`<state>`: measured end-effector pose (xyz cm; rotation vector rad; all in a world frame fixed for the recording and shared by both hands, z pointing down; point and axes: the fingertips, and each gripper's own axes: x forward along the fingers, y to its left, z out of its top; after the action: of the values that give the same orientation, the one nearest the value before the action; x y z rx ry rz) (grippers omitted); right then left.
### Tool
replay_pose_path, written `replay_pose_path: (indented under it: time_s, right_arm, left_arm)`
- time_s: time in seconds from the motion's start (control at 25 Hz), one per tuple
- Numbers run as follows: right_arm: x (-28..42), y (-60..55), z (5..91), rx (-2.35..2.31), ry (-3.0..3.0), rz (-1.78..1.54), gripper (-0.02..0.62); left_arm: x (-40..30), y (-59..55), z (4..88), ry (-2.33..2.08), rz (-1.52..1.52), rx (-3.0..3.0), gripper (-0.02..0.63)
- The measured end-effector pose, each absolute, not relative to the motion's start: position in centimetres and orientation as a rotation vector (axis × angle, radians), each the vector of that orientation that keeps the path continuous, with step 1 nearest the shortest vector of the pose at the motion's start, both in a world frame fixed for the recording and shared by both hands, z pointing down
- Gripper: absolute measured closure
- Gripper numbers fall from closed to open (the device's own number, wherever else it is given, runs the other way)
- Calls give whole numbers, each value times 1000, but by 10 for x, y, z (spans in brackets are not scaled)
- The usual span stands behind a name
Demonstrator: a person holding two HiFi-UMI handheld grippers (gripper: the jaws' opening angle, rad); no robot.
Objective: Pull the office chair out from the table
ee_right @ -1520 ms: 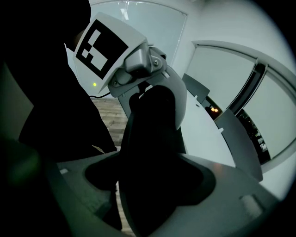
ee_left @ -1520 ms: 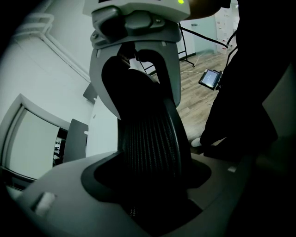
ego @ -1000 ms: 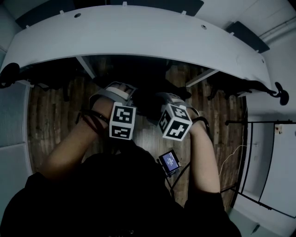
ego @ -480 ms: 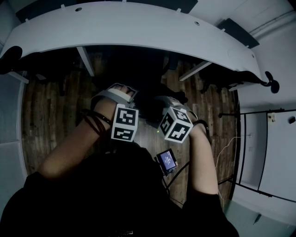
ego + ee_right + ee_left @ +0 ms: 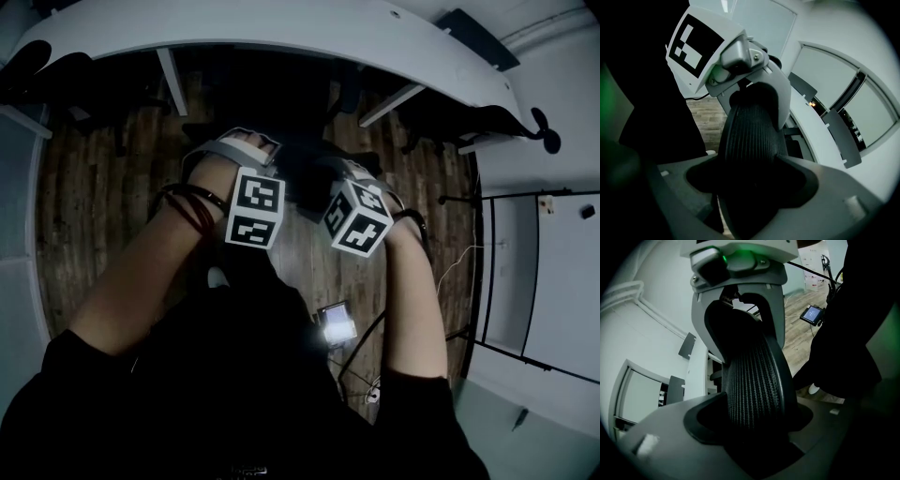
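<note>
Though dim in shadow, chair back [image 5: 754, 376] pinched by left tool [image 5: 752, 423], right tool [image 5: 750, 187].

Dim, underexposed frames, fisheye-bent at the edges, corners black.

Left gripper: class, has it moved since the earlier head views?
Yes. The left gripper, clamped on the office chair, has drawn back from the white table.

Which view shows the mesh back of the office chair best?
The left gripper view: the chair back fills its middle, and the ribbed mesh is clear between the jaws. The right gripper view shows the chair back too, but darker. The head view gives only its dark shape.
</note>
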<state>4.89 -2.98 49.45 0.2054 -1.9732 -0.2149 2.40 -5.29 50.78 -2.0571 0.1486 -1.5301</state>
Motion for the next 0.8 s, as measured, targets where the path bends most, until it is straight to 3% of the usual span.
replay_pose_path:
  time_s: [0.8]
  right_arm:
    - [106, 126, 490, 95, -2030, -244, 255]
  left_arm:
    - [78, 104, 509, 259, -1594, -2058, 293]
